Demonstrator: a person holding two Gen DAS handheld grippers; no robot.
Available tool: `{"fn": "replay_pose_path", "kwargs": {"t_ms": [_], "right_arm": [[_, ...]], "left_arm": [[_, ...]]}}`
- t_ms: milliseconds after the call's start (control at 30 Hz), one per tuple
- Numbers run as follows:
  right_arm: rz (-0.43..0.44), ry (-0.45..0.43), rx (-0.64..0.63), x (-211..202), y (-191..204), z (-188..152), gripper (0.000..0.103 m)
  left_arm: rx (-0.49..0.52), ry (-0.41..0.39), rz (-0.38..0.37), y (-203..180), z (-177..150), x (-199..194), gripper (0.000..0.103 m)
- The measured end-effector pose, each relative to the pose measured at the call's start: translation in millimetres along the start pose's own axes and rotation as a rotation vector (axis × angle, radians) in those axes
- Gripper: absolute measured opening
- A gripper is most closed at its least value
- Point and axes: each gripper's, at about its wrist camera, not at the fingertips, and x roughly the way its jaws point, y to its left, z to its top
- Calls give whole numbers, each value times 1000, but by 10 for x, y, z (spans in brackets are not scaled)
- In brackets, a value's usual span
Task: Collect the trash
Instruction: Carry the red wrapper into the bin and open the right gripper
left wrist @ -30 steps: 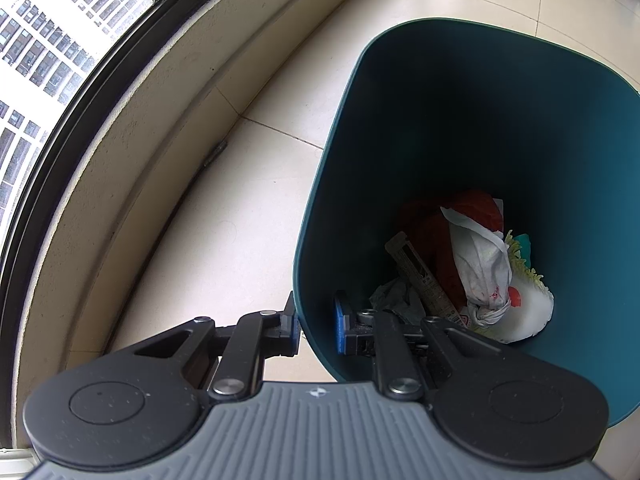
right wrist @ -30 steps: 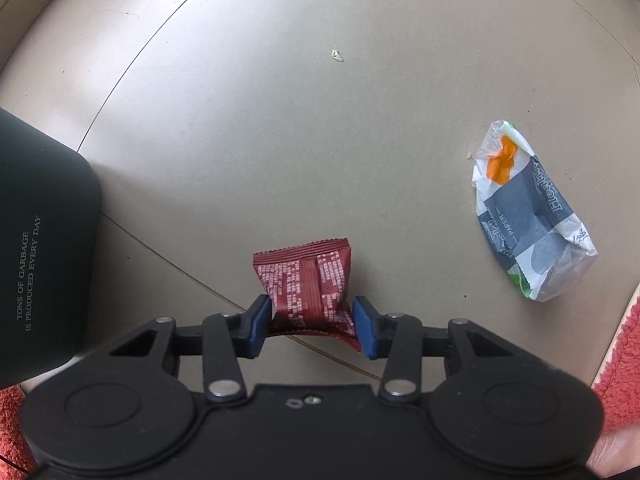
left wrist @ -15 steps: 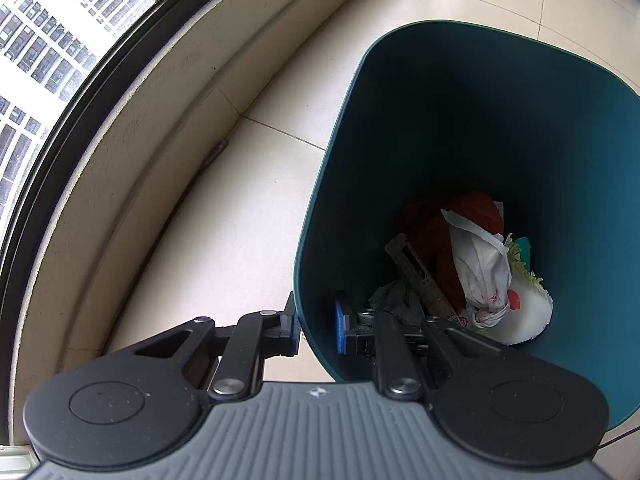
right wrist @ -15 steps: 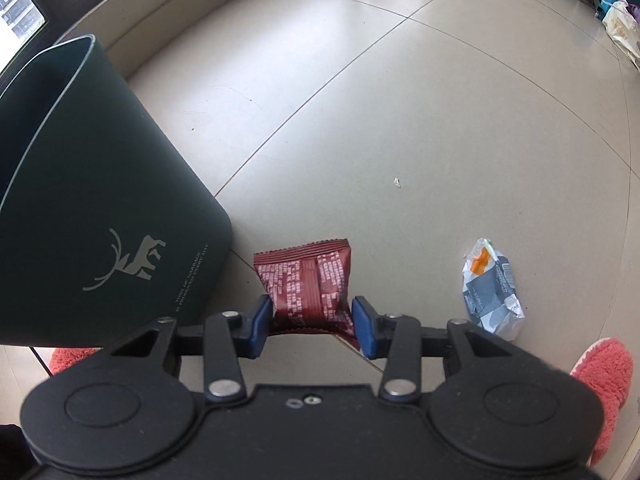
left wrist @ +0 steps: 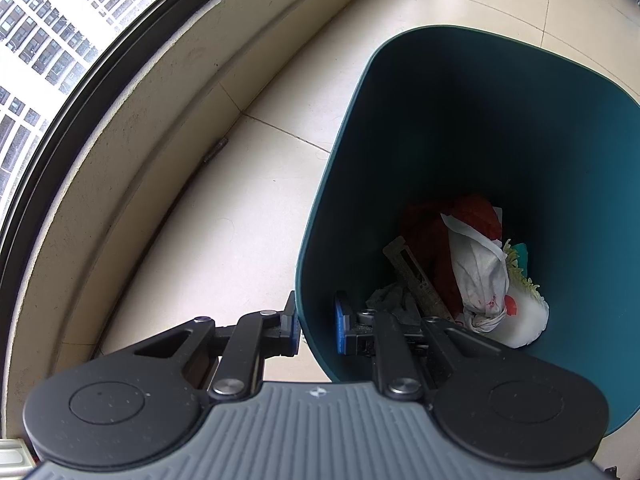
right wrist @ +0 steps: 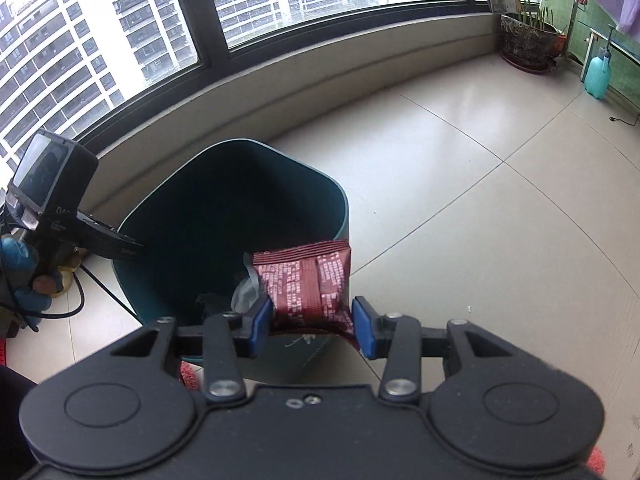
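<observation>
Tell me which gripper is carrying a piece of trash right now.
The right gripper: its blue pads clamp a dark red snack wrapper above the green bin. The left gripper holds no trash; it pinches the bin's wall instead.

place: home, enclosed high-rise balcony | evidence: curved window facing apartment towers; tiled floor below it; potted plant and spray bottle at window's right end; teal bin near the sill
</observation>
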Motion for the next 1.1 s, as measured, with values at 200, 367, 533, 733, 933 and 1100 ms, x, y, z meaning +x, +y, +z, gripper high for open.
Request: {"fn": "replay_pose_path", "kwargs": {"t_ms": [200, 367, 533, 733, 933, 1100], "right_arm": [[24, 28, -141, 369, 460, 292, 42], [8, 124, -185, 1021, 686, 393, 42], [-28, 201, -227, 1517, 808, 379, 42], [-55, 261, -236, 1887, 881, 359, 42], [-19, 303, -176, 1931, 839, 324, 44], [-15, 296, -168, 1912, 811, 324, 49]], "left_arm": [[-6, -2, -10, 24, 5, -24, 16], [-8, -3, -15, 34, 6, -36, 16], [-11, -2, -25, 47, 8, -40, 16], [-11, -3, -32, 43, 8, -41, 16], [-12, -3, -32, 46, 3, -42, 16], [-11, -4, -31, 45, 3, -40, 16]]}}
